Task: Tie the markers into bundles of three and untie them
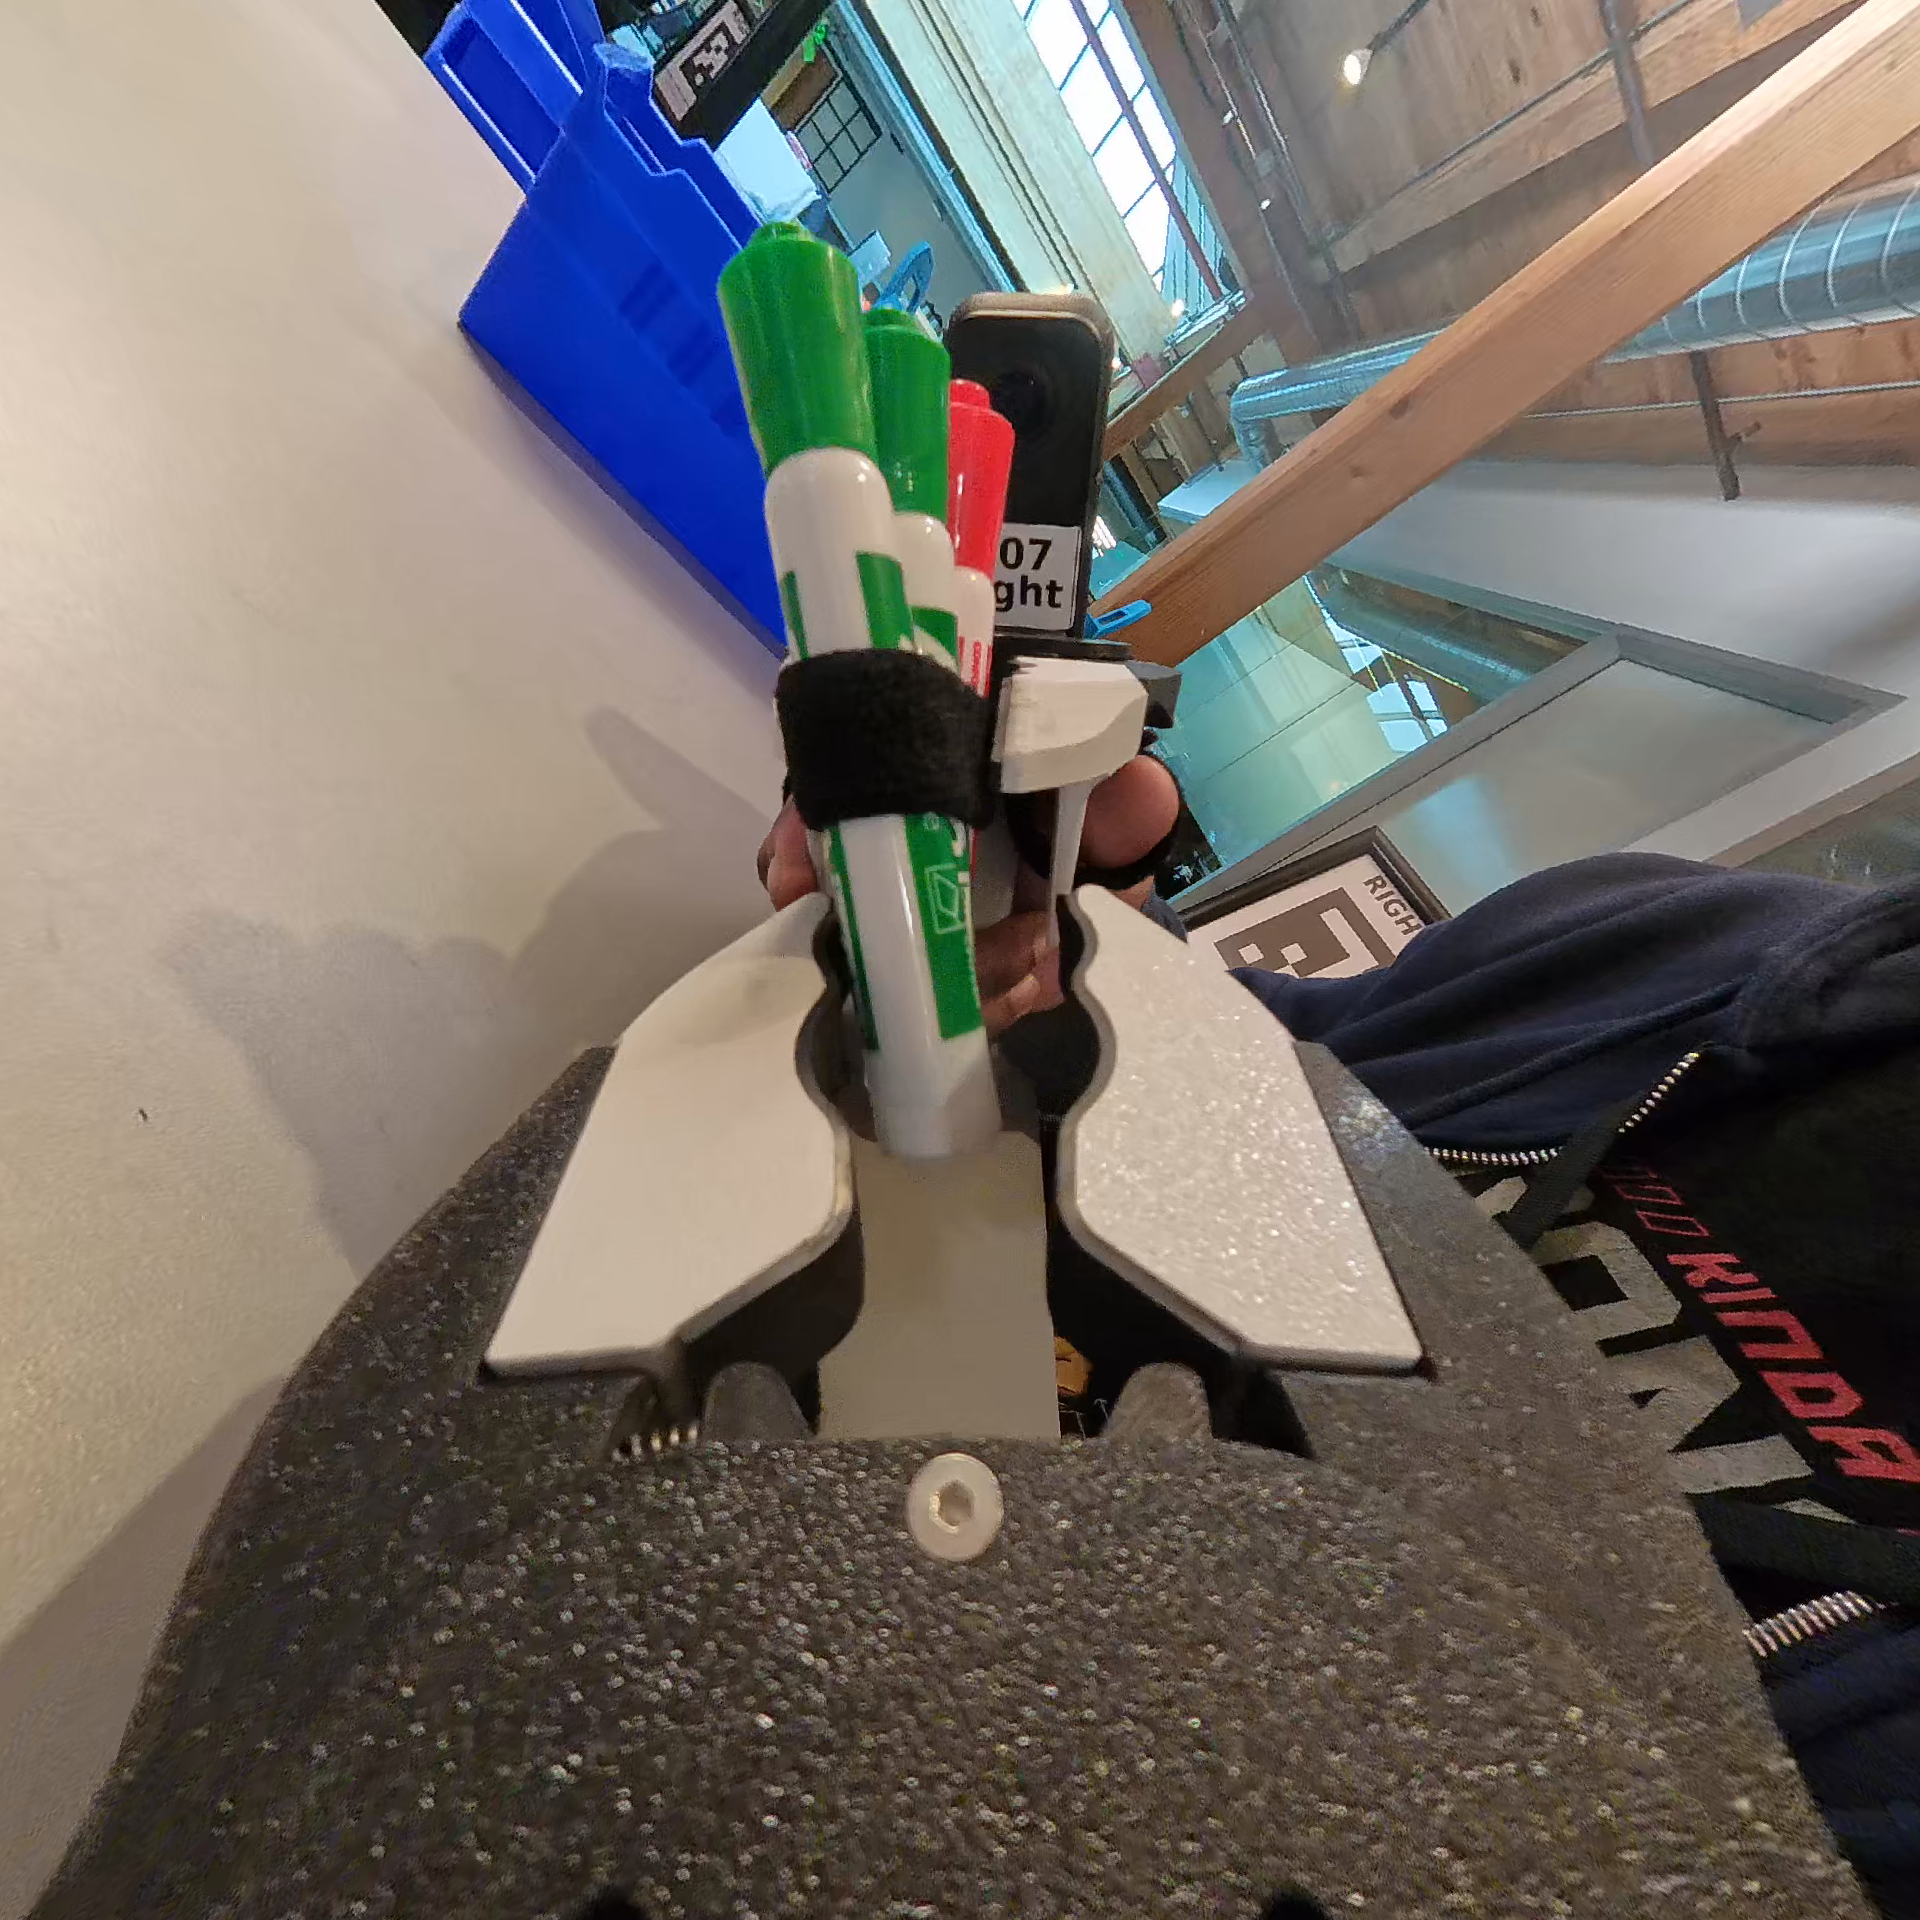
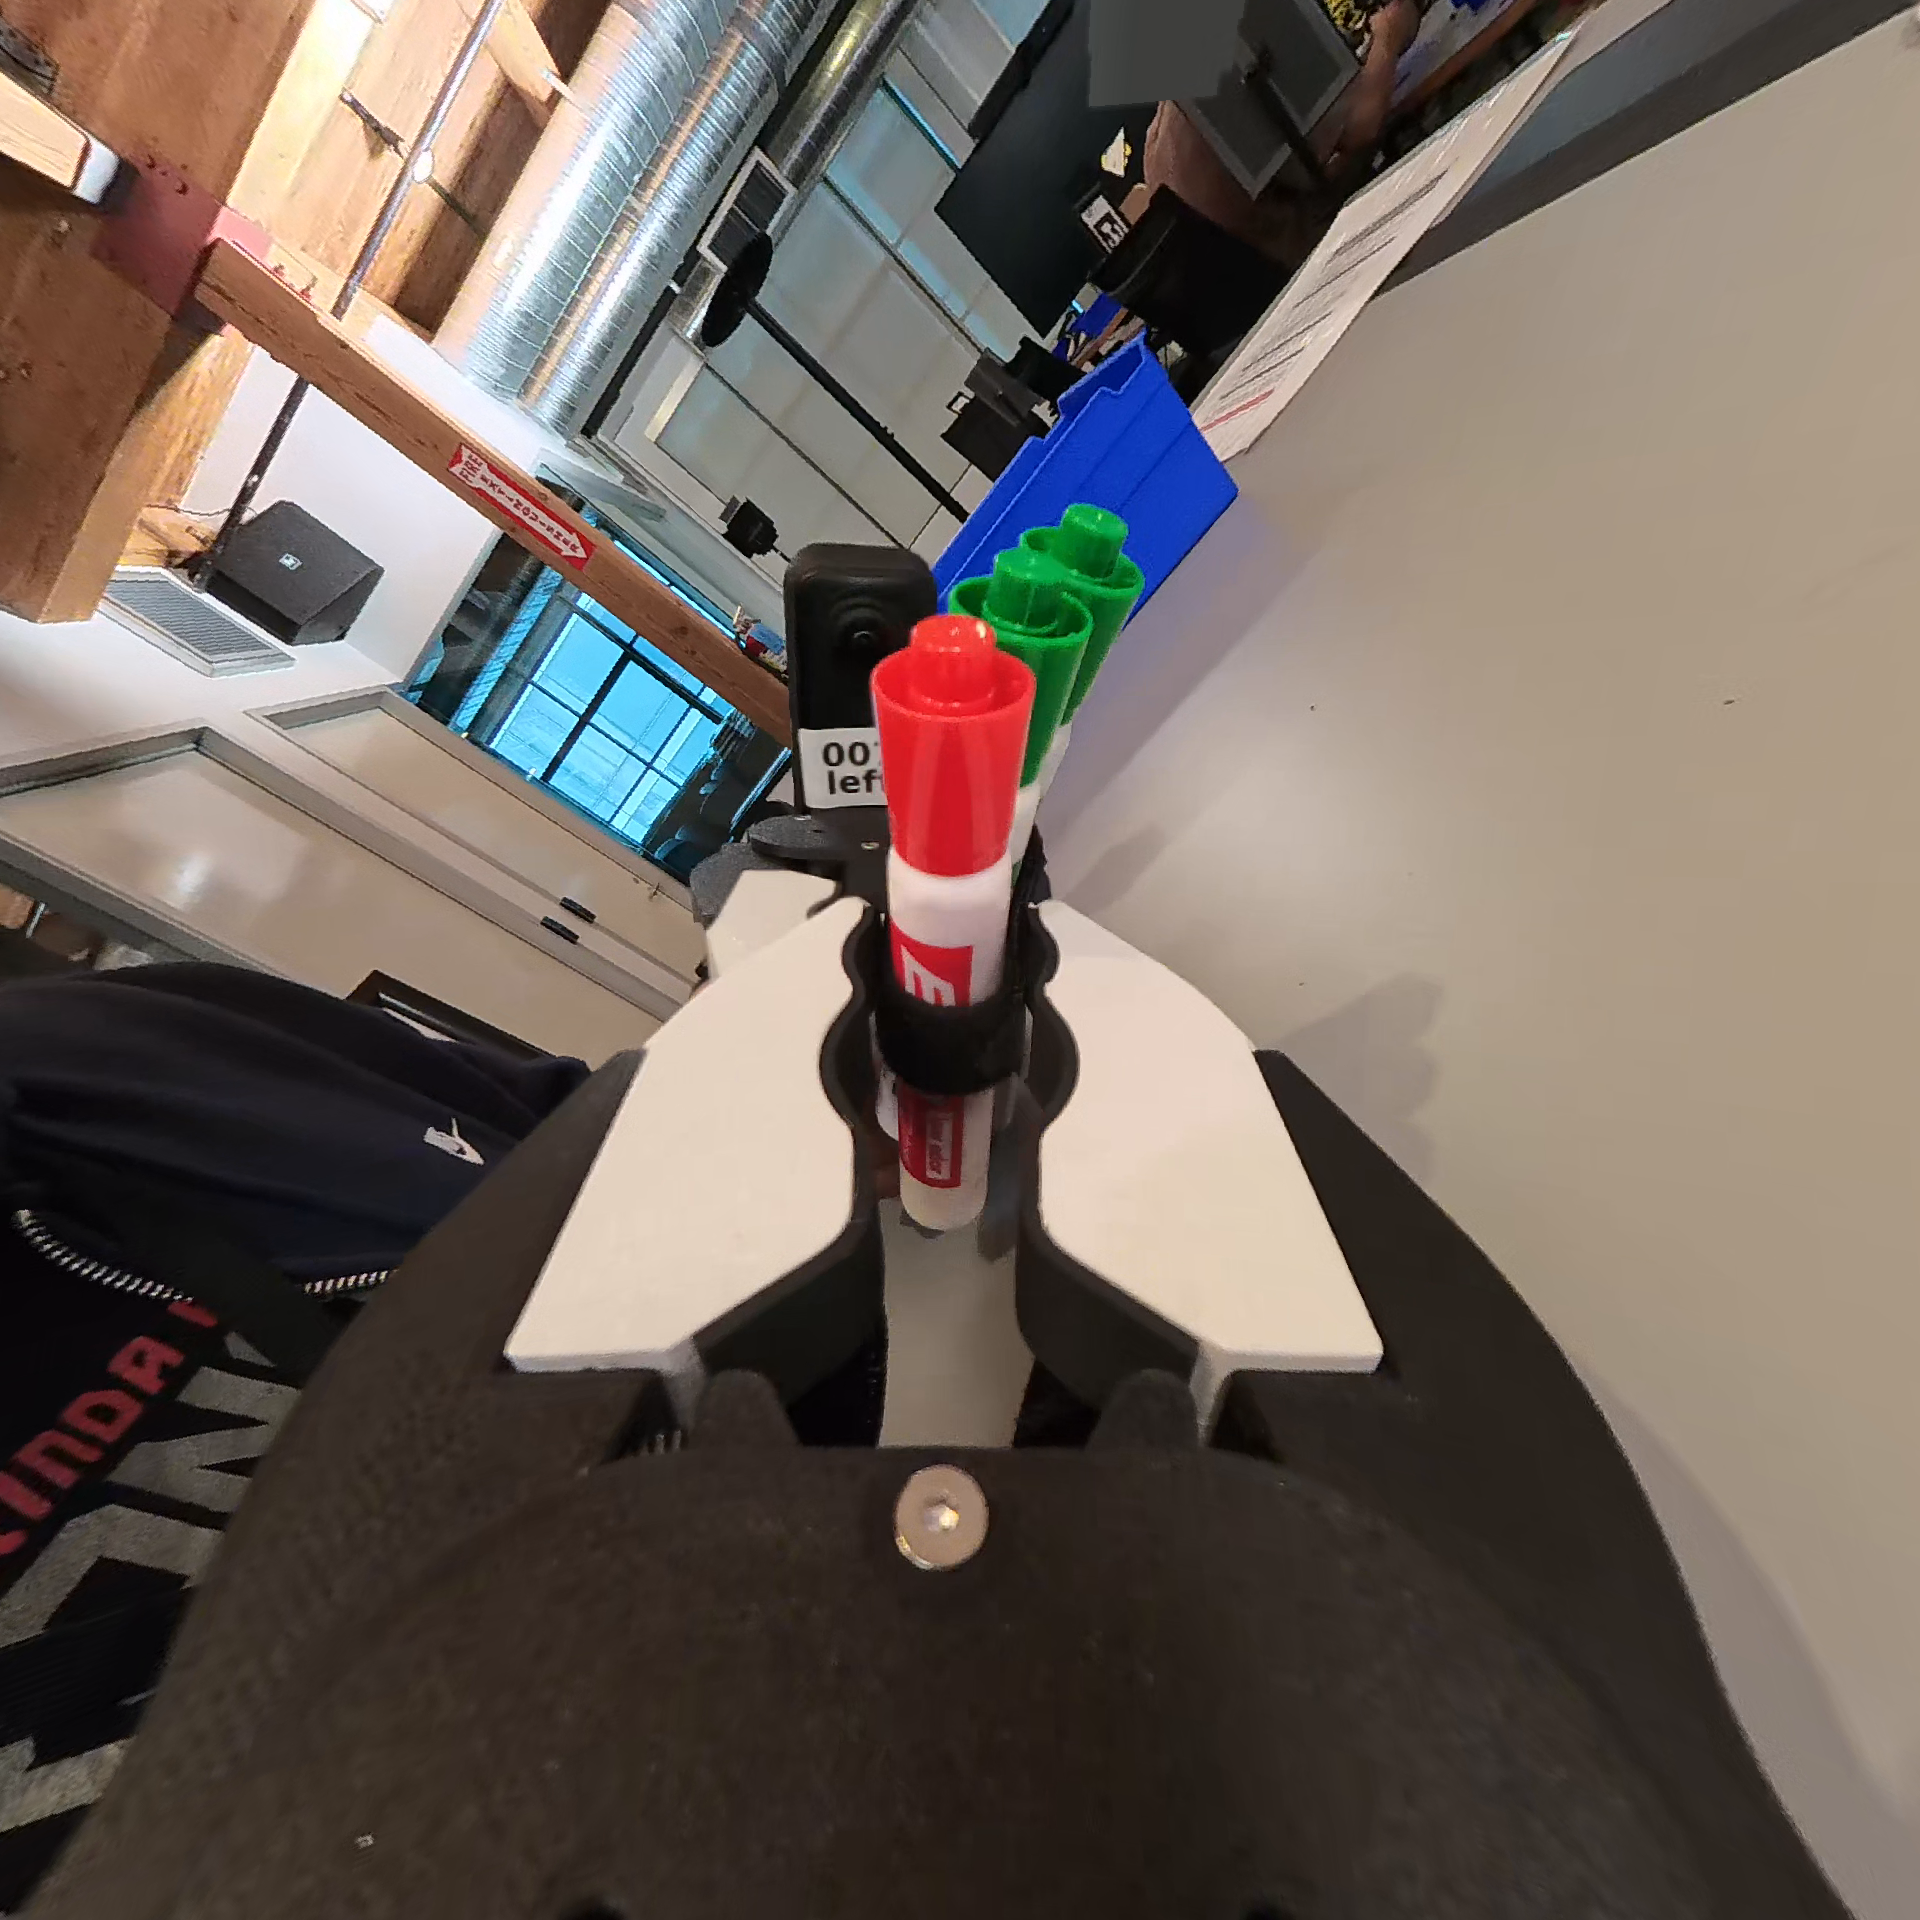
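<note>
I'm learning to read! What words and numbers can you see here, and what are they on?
I can't read writing aloud; these bear some:
White sticker on the black camera.
Labels on the green markers and red marker.
Red sign on the wooden beam.
Printed paper on the table, too small.

The left gripper (image 1: 951,997) has its two pale fingers (image 1: 717,1122) closed around the lower end of a bundle of markers (image 1: 883,665), two green-capped and one red, bound by a black strap (image 1: 883,750). Just beyond the bundle sits the right gripper (image 1: 1060,727), touching the strap. A blue bin (image 1: 613,332) stands farther off to the left on the white table (image 1: 260,623).
</note>
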`<state>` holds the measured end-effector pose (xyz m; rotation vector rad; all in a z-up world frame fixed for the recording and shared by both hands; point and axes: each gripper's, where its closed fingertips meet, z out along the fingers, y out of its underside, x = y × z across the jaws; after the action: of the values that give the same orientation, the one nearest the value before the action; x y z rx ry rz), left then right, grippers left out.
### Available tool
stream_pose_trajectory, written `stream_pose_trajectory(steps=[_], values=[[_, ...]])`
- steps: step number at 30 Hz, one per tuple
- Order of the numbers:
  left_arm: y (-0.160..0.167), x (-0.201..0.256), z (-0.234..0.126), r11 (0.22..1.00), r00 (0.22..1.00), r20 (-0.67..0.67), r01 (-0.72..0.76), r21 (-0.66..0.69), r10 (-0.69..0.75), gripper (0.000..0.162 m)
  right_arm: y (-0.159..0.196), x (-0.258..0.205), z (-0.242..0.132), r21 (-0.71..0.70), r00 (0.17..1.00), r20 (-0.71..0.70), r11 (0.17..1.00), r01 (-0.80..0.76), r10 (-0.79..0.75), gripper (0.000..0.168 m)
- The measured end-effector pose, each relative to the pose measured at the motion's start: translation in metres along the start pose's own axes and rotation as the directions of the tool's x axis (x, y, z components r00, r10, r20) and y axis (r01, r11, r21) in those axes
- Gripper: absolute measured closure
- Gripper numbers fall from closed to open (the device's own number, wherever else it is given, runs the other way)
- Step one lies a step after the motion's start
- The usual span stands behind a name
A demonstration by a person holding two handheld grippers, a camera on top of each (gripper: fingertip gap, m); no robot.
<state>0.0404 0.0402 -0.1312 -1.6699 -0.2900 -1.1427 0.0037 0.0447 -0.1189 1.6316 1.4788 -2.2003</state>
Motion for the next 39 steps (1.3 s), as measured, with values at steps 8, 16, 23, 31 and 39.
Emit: stream_pose_trajectory(steps=[8, 16, 23, 31, 39], values=[[-0.005, 0.000, -0.008, 0.999, 0.999, 0.015, -0.040, 0.010, 0.040, 0.119, -0.020, -0.006, -0.026, 0.017, 0.994, -0.055, 0.995, 0.100, -0.099, 0.143], [0.003, -0.001, -0.015, 0.997, 0.997, 0.007, -0.076, -0.018, 0.076, 0.122, -0.113, -0.031, -0.183, -0.038, 0.846, -0.433, 0.944, 0.329, -0.312, 0.143], [0.003, -0.001, -0.012, 0.997, 0.998, -0.015, -0.069, -0.024, 0.068, 0.126, -0.139, 0.033, -0.335, -0.317, 0.698, -0.656, 0.944, 0.088, -0.285, 0.143], [0.005, -0.004, -0.009, 0.995, 0.995, 0.024, -0.093, -0.041, 0.094, 0.128, -0.048, 0.117, -0.350, -0.636, 0.835, -0.530, 0.719, -0.278, -0.146, 0.142], [0.006, -0.001, -0.001, 0.989, 0.991, -0.002, -0.130, -0.067, 0.130, 0.128, -0.053, 0.157, -0.367, -0.713, 0.723, -0.581, 0.663, -0.230, -0.374, 0.131]])
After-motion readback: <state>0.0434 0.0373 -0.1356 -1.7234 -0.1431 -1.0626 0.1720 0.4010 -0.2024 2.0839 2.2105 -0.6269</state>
